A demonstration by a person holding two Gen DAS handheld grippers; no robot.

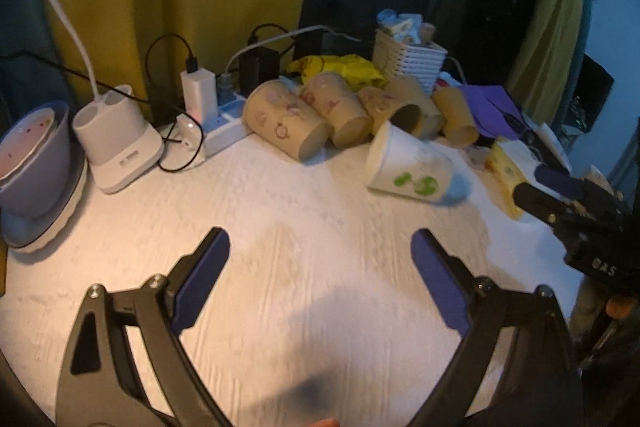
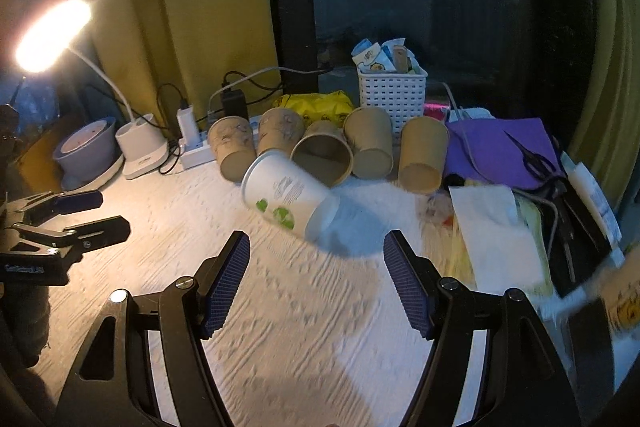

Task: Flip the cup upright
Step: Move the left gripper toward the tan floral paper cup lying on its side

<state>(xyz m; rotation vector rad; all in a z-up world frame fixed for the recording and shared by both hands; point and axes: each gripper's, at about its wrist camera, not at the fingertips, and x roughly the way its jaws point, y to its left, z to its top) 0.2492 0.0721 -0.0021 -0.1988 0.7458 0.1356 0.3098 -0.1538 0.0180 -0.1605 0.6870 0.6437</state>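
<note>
Lamp-lit tabletop (image 2: 304,327): cup (image 2: 290,202) lies sideways just ahead of right tongs (image 2: 316,283), left tongs (image 1: 320,283) farther back, both wide open, empty; flip not started.

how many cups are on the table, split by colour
white cup with green print: 1, lying on its side
brown paper cups: 5, all on their sides in a row behind it
total: 6 cups, none upright
</note>
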